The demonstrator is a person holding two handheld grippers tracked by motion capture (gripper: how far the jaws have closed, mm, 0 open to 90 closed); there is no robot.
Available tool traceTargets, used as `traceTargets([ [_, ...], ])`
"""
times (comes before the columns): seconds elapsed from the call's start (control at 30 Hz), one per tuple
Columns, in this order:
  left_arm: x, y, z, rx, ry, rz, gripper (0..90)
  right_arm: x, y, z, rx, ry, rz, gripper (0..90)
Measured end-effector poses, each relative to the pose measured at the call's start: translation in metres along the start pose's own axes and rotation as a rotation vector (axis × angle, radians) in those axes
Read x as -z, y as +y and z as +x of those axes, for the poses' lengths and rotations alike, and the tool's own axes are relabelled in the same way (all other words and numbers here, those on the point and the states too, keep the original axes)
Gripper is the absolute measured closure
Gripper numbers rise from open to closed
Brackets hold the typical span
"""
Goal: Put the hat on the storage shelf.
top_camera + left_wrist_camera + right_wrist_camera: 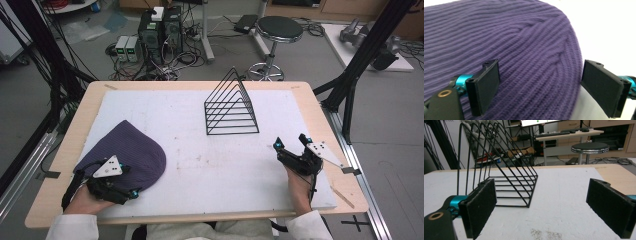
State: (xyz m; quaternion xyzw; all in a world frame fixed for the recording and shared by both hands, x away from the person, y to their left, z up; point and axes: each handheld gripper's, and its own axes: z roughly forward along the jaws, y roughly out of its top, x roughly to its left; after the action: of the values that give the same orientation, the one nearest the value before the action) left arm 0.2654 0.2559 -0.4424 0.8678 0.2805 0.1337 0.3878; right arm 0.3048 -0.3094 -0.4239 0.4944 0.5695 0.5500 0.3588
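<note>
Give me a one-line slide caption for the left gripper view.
Left gripper, jaws open, poised over the rounded crown of a purple ribbed knit beanie lying on the white table mat.

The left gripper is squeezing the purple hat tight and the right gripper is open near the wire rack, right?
Not quite. The left gripper is open, not squeezing: the left gripper view shows its jaws spread wide over the purple hat. The right gripper is indeed open near the wire rack.

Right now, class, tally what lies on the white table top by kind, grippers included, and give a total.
Purple knitted hat: 1
Black wire rack: 1
Hand-held grippers: 2, the left gripper at the hat and the right gripper near the rack, both with jaws apart
Total: 4
</note>
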Motion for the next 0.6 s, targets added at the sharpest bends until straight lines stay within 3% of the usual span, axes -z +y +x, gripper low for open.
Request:
traceTargets([
  [0.1,-0.0003,-0.0009,0.0009,-0.004,-0.006,0.007,15.5,0.0000,-0.0001,-0.0001,0.001,0.000,0.000,8.7],
  [0.2,-0.0034,-0.0018,-0.0022,-0.051,0.022,0.025,15.8,0.0003,0.0000,-0.0002,-0.002,-0.001,0.002,8.7],
  [0.4,-0.0027,-0.0016,-0.0010,-0.052,0.028,0.021,19.6,0.0007,0.0002,-0.0004,-0.002,-0.006,-0.002,8.7],
  [0.43,-0.0020,-0.0015,0.0000,-0.052,0.030,0.021,25.7,0.0006,0.0002,-0.0003,-0.003,-0.005,-0.003,8.7],
  [0.47,-0.0011,-0.0017,0.0011,-0.046,0.038,0.014,25.7,0.0006,0.0002,-0.0003,-0.003,-0.005,-0.003,8.7],
  [0.5,-0.0006,-0.0019,0.0021,-0.044,0.040,0.010,36.0,0.0005,0.0002,-0.0004,-0.002,-0.005,-0.002,8.7],
  [0.53,0.0004,-0.0022,0.0034,-0.045,0.051,0.006,36.0,0.0005,0.0002,-0.0004,-0.002,-0.005,-0.002,8.7],
  [0.6,0.0027,-0.0029,0.0064,-0.043,0.091,0.001,49.8,0.0005,0.0002,-0.0002,-0.003,-0.002,-0.002,8.7],
])
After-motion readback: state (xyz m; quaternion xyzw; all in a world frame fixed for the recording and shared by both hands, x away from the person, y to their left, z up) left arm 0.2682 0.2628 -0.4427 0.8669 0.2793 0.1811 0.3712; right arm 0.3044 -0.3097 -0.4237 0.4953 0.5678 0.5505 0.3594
